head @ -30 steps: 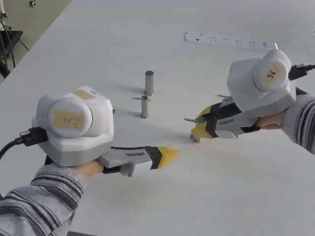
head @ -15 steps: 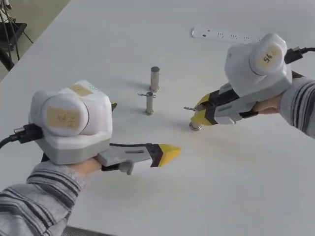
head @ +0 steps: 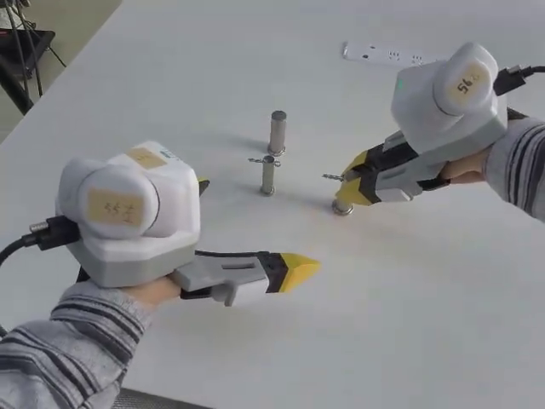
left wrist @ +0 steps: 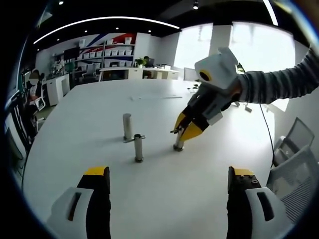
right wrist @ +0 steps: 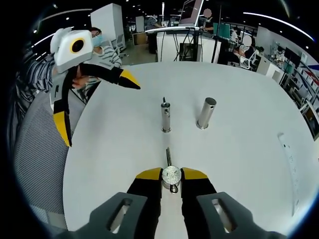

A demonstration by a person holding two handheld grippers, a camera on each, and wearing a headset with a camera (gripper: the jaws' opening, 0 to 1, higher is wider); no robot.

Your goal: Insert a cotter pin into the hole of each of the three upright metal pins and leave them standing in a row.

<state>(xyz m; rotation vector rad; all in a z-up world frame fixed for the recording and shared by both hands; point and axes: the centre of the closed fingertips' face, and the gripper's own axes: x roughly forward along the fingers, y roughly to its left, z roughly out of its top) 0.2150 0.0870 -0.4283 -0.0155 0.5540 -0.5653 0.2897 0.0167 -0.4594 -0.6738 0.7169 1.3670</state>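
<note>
Three upright metal pins stand in a loose row on the white table. The far pin is bare. A cotter pin sits crosswise through the top of the middle pin. My right gripper hovers over the near pin, shut on a cotter pin at that pin's top. In the right gripper view the jaws flank the pin's round top and the cotter pin pokes forward. My left gripper is open and holds nothing; one yellow fingertip lies nearer me.
A white power strip lies at the table's far side. The table's left edge drops to the floor, where dark stand legs are. Office chairs stand beyond the table's right side.
The head camera has shifted a little. Both grippers and the three pins keep their places relative to each other.
</note>
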